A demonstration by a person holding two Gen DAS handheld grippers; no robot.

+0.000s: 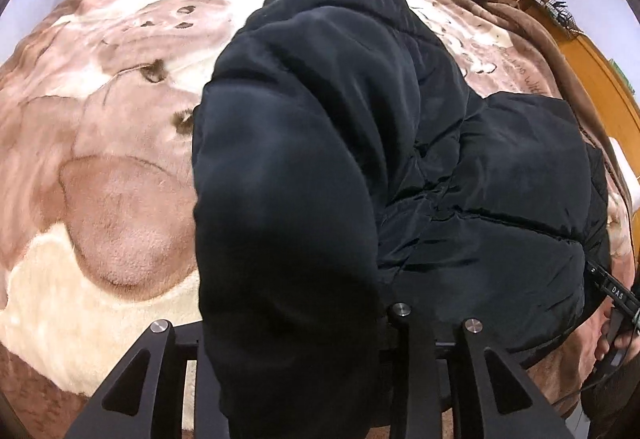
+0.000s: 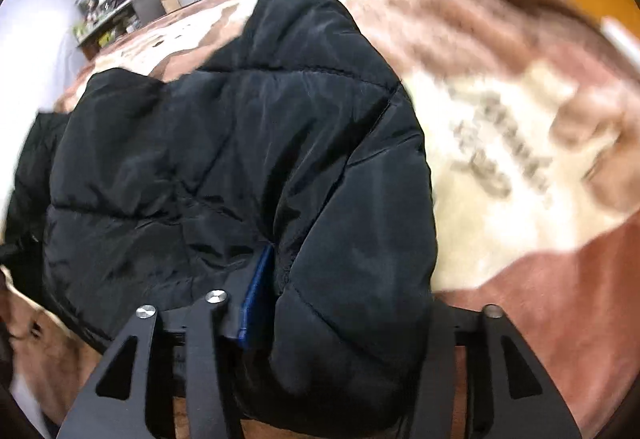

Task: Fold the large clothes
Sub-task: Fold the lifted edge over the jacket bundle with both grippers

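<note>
Lying across the middle of the bed, the black puffer jacket (image 1: 340, 159) stretches from the near edge, where both tools work, towards the far end by the shelves, on a plush brown-and-cream blanket (image 1: 100, 179) printed with a dog.

The left gripper (image 1: 296, 351) has a thick roll of the jacket, a sleeve or folded side by the look of it, filling the space between its fingers; the padding bulges over them, so I take it as clamped on the jacket, though the contact itself is hidden. On the other side the right gripper (image 2: 336, 343) stands wide, with a fat quilted fold sitting between the fingers. One blue pad (image 2: 256, 303) shows beside the fabric, and whether the far pad presses I cannot tell.

This thing looks light but bulky, soft and springy. The shell has a sheen, so I would expect it to slide against itself and against the pads, and the filling to push any fold back open. A shallow pinch of the outer fabric would probably slip. Better, I think, to take it deep at a stitched seam or along the hem, where the layers are thinner and firmer.
</note>
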